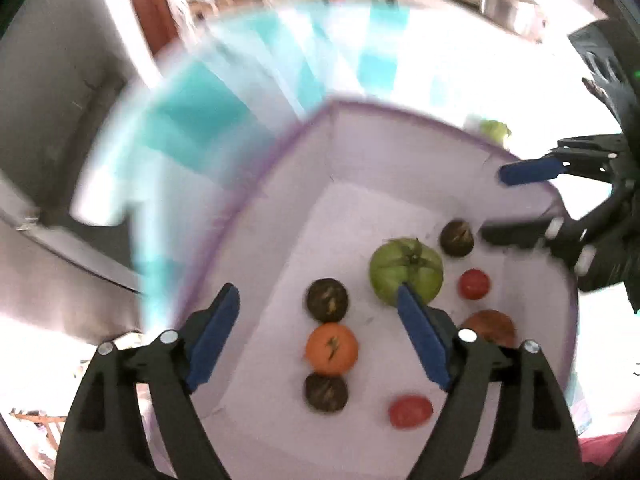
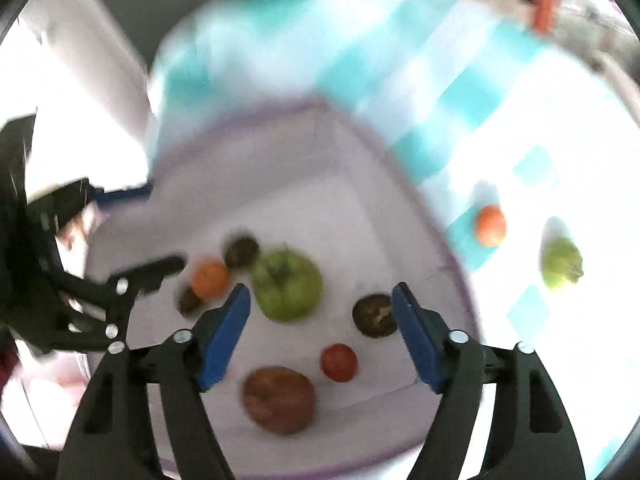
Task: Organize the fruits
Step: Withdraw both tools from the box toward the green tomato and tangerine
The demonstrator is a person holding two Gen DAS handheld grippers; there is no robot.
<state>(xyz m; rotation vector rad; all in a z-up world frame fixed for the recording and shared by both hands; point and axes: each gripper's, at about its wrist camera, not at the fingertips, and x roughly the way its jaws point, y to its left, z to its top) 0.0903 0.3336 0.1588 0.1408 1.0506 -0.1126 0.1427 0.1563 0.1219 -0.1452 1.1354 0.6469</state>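
Table under a teal-and-white checked cloth (image 2: 472,100), both views motion-blurred, background washed out by bright light. On it sits a white fabric bin (image 1: 400,148) with a purple-trimmed rim, open top, both wrist cameras looking down into it. Left gripper (image 1: 320,332) is over the bin, blue pads spread wide, nothing between them; a column of three fruits lies on the bin floor below the gap: dark fruit (image 1: 327,300), orange tomato (image 1: 331,349) touching it, second dark fruit (image 1: 326,392) just below that. Big green tomato (image 1: 406,270) sits mid-bin, partly behind the left gripper's right-hand pad. Near it: a third dark fruit (image 1: 457,238), a small red tomato (image 1: 474,284), a brownish-red fruit (image 1: 490,326) half hidden behind the finger, and another red tomato (image 1: 410,411) closest to the camera. Right gripper (image 2: 322,336) is also over the bin, jaws apart and empty; the small red tomato and the brownish-red fruit show through its gap on the floor. Neither gripper touches any fruit. Still outside the bin on the cloth: an orange fruit (image 2: 490,226) and a green fruit (image 2: 561,264), side by side, well apart from the bin wall.
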